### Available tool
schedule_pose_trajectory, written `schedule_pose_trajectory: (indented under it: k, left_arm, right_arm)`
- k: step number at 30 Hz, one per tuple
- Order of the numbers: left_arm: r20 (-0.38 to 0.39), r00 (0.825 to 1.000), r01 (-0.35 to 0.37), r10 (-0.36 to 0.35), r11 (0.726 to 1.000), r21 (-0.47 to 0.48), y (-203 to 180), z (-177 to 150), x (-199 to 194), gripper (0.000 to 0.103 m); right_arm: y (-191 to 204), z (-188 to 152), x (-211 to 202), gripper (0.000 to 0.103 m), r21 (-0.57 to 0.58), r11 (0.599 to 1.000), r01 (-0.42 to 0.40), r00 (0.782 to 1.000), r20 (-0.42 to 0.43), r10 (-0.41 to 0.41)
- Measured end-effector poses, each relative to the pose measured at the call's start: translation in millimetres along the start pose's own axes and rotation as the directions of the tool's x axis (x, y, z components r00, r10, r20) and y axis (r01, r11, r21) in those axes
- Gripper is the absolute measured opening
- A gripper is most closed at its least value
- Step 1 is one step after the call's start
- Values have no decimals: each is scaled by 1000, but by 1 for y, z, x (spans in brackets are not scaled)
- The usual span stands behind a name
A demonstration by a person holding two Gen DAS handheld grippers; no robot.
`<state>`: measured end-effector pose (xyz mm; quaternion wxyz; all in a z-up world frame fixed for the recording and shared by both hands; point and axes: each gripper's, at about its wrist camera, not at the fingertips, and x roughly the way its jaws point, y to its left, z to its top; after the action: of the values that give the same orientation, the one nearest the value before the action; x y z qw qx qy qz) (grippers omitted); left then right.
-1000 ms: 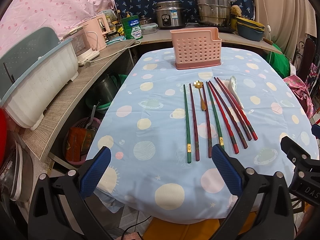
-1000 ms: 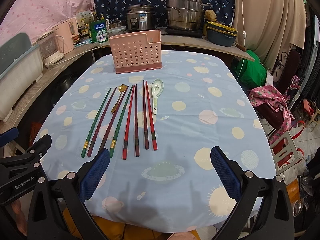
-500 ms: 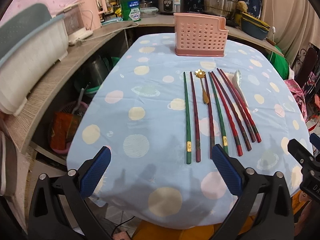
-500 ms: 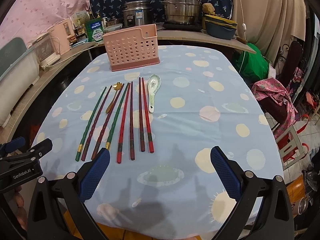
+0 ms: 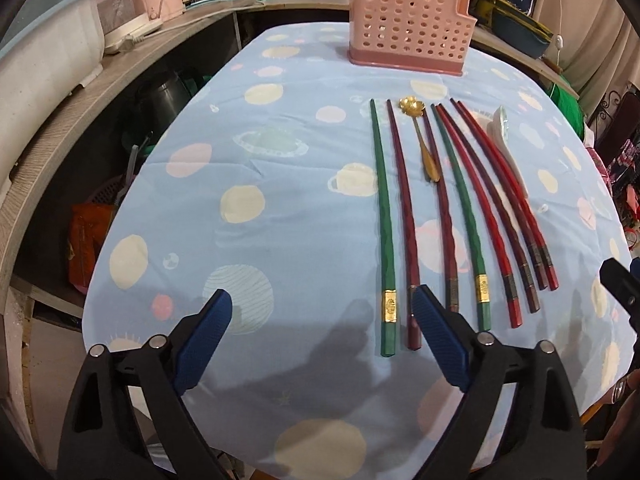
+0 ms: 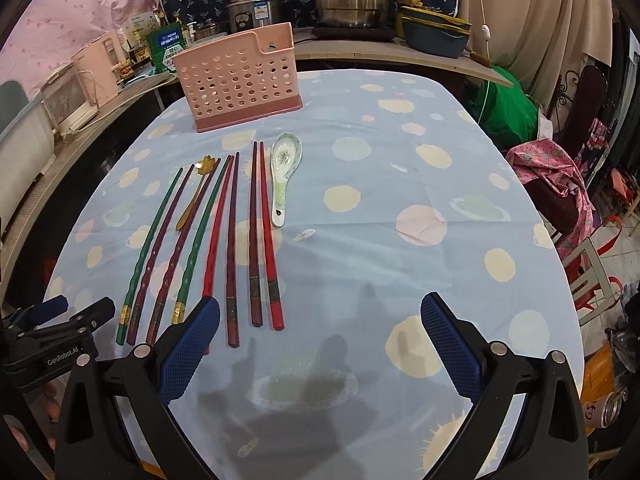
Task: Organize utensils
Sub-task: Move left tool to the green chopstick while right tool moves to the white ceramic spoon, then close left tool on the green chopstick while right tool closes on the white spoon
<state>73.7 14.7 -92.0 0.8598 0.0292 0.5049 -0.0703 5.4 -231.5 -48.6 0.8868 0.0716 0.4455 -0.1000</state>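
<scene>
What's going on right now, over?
Left gripper open, empty, above near ends of the chopsticks. Right gripper open, empty. Spoons on table, holder beyond. Nothing in the way.

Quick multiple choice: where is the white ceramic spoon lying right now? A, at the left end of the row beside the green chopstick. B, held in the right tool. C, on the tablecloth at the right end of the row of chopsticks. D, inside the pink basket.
C: the white ceramic spoon lies on the tablecloth just right of the rightmost red chopstick, outside the pink basket.
</scene>
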Motion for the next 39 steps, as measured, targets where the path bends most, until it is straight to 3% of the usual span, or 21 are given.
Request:
schedule_pose_trajectory:
  k: [9,17,21,27,39]
  left_arm:
    - [-24,1000,7,-7,1000,4,0,-2,10,80]
    - [-50,999,-15,15,1000,5,2,-5,19,68]
    - [-41,999,-18,18,1000,4,4,-1,19,51]
    - [-35,999,-13,14,1000,16,3,6,22,33]
    - [-26,999,-29,30,999,23,0,18,30,32]
  right_arm:
    - [3,11,12,96,-7,1000,-4,1000,-5,4]
    - [7,19,19,96,-19,1000,-10,1000,1,10]
    - [9,27,29,94,-22,1000,-21,1000,7,21]
    - [14,47,57,82,-12,997,-72,997,-9,72]
    - [15,74,110,32,1,994,-110,991,-76,110]
